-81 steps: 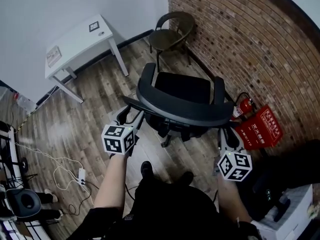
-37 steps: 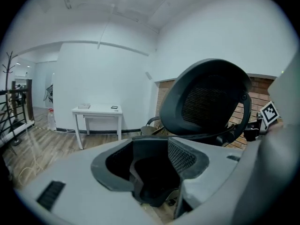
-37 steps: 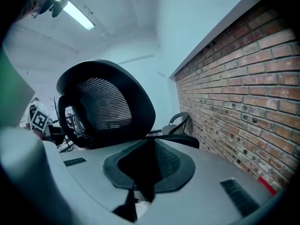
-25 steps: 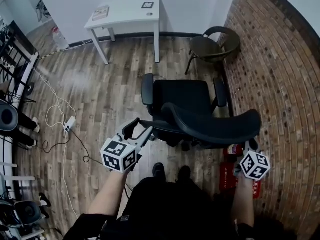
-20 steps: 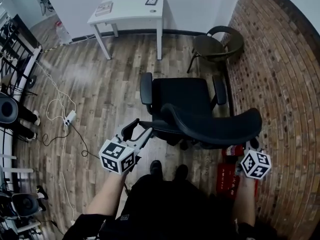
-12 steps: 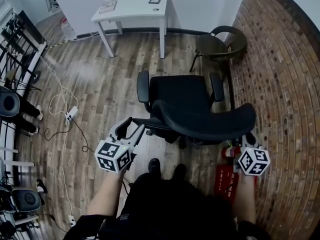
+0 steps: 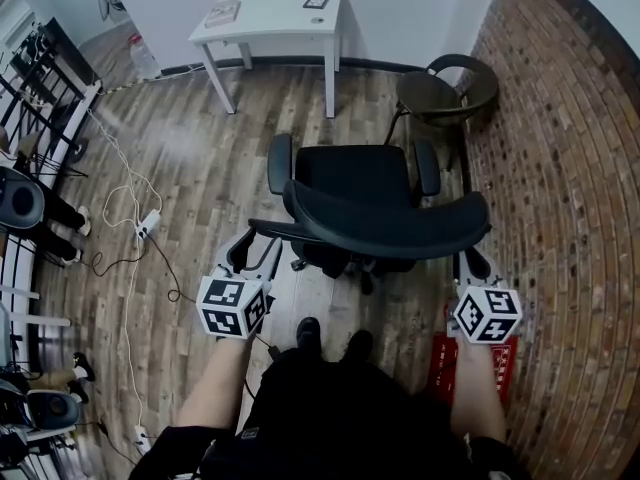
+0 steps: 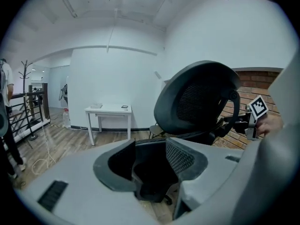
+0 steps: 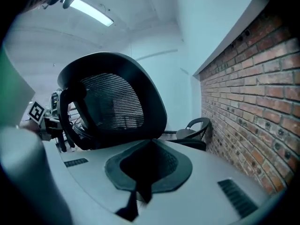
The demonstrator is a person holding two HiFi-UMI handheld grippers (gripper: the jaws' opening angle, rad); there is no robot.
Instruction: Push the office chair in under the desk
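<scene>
The black office chair stands mid-floor, its seat facing the white desk by the far wall. Its curved mesh backrest is nearest me. My left gripper is at the backrest's left end, its jaws apart and closing. In the left gripper view only the chair's lower part shows through the gap, and nothing is pressed between the pads. My right gripper is shut with nothing in it, just behind the backrest's right end. The right gripper view has the chair ahead to the left.
A brown round-backed chair stands in the corner by the brick wall, right of the desk. A red box lies on the floor by my right arm. Cables and a power strip trail at the left, near metal racks.
The chair has swung round from facing the corner to face the desk. Within the last second its backrest shifted left. Both grippers moved with it, and the left jaws narrowed slightly.
</scene>
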